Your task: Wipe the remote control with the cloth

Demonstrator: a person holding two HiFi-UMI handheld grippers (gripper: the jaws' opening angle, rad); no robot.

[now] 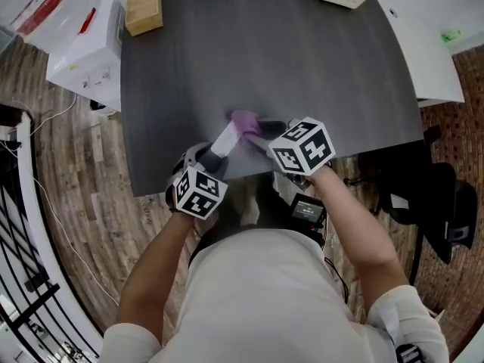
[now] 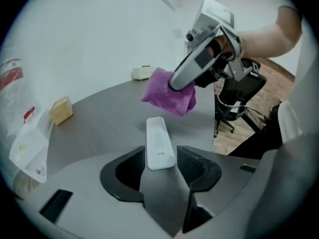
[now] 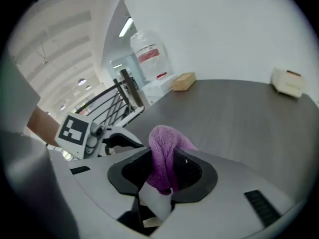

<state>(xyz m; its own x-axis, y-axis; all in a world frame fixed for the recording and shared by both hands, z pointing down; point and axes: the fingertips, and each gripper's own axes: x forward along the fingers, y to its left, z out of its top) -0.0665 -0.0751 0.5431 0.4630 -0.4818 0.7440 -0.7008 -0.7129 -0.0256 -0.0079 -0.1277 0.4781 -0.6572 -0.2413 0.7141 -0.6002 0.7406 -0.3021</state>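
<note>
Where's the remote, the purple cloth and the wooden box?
remote (image 2: pixel 159 144): left gripper view, middle of its white face.
purple cloth (image 3: pixel 162 146): right gripper view, its upper fold.
wooden box (image 1: pixel 144 6): head view, middle of its top.

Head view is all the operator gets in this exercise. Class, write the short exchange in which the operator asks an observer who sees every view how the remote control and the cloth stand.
Operator: Is the remote control really gripped?
Observer: Yes. In the left gripper view, the left gripper is shut on the near end of the white remote control.
Operator: Is the cloth on it?
Observer: It looks not. In that same view, the purple cloth, clamped in the right gripper, hangs apart from the remote control's far end, with bare table showing between them.
</note>
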